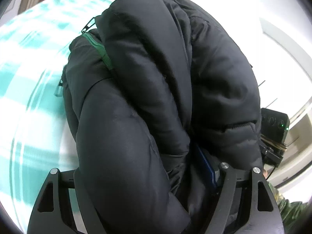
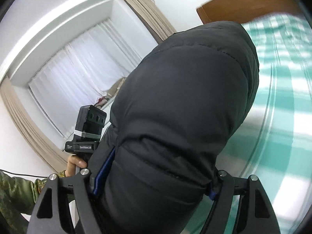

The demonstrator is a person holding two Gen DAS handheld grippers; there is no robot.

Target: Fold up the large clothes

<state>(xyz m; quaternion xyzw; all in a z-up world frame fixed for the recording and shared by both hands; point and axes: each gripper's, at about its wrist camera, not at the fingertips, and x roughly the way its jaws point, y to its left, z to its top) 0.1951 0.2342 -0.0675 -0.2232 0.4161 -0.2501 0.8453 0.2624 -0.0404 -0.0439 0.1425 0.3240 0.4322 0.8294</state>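
A thick black puffer jacket (image 1: 156, 78) with a green zipper (image 1: 98, 48) is bunched up and held off the bed. In the left wrist view it fills the space between the jaws of my left gripper (image 1: 146, 167); one blue pad (image 1: 207, 167) presses into the fabric and the other finger is buried under it. In the right wrist view the jacket (image 2: 185, 97) bulges between both blue pads (image 2: 104, 165) of my right gripper (image 2: 158, 177), which squeeze it from both sides. Each view shows the other gripper close beside the bundle: the right one (image 1: 273, 134) and the left one (image 2: 87, 130).
A bed with a teal and white checked sheet (image 1: 29, 78) (image 2: 282, 97) lies below and beside the jacket. A brown wooden headboard (image 2: 243, 2) stands behind it. A window with white curtains (image 2: 78, 62) and beige drapes is on the left. A person's hand (image 2: 76, 162) and camouflage sleeve (image 2: 17, 187) show.
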